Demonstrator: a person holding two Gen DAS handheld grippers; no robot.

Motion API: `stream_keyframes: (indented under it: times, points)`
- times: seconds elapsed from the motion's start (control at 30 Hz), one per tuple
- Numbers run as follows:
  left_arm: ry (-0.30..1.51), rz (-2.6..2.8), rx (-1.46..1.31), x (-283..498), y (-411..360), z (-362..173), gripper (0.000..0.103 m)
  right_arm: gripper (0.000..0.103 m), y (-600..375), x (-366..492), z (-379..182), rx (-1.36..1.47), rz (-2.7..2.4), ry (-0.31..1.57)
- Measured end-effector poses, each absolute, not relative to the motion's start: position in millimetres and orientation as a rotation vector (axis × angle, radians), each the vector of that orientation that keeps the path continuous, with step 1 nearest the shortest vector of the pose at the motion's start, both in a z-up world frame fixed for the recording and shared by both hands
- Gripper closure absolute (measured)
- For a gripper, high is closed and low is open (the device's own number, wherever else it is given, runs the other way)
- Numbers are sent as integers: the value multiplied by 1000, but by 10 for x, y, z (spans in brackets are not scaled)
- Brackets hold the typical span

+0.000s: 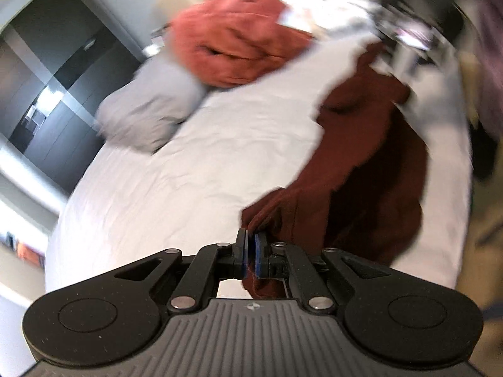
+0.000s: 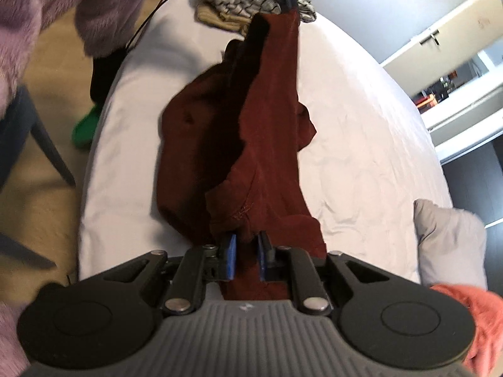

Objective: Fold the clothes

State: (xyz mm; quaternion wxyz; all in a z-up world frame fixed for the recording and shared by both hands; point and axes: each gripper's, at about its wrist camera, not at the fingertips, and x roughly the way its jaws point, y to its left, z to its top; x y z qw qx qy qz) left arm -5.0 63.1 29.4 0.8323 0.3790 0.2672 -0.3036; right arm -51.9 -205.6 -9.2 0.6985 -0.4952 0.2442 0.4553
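Maroon garment (image 2: 270, 119) hangs stretched between my two grippers above the white bed (image 2: 361, 144), its slack middle still sagging onto the sheet. My left gripper (image 1: 251, 251) has its jaws together, clamped on one end of the cloth, which runs from there toward 1 o'clock in the left view. In the right view that same gripper shows at 12 o'clock, pinching the far end. My right gripper (image 2: 246, 257) has cloth lying between its blue pads (image 2: 231, 256), but there is a gap on either side; the jaws stand partly apart, so I judge this hold loose or not a hold at all.

To do this step well, I would close the right jaws firmly on the hem before lifting further, or the end may slip out. Then I would keep both ends level and pull gently apart, so the bunched middle falls straight and I can find an edge to fold along.

An orange garment (image 1: 232, 40) and a grey pillow (image 1: 147, 110) lie at 11 o'clock in the left view, and a patterned pile (image 2: 239, 3) at 12 o'clock in the right view; I would lay the cloth on the bare sheet between them.
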Motion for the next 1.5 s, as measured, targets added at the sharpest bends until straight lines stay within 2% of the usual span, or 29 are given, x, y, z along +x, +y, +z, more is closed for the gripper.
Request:
stream_keyframes:
  times: [0.03,0.27,0.33,0.4,0.43,0.6,0.7,0.93,1.13,1.5]
  points:
    - [581,-623,759,-7,672,331,101,56,-2041,-541,-109,-1108,1017,538]
    - [644,-564,699,103,707,333,101,58,-1972,-540,-177,-1154,1013,519]
    - [654,-572,718,105,660,287,101,70,-1919,-530,-214,-1187,1002,509]
    - [660,-579,733,96,642,243,101,73,-1864,-506,-266,-1215,1017,514]
    - [662,-581,737,92,637,231,101,78,-1840,-498,-298,-1233,1022,514]
    - [663,-572,726,106,676,197,101,79,-1762,-459,-480,-1304,1060,540]
    - [664,-572,727,114,681,174,101,94,-1738,-406,-519,-1277,1057,568]
    - [668,-563,716,134,705,192,101,98,-1893,-321,-177,-1094,983,554]
    - [672,-537,687,174,659,209,101,98,-2193,-88,241,-778,765,520]
    - [787,-483,786,358,401,-149,101,98,-2269,504,-108,-451,516,774]
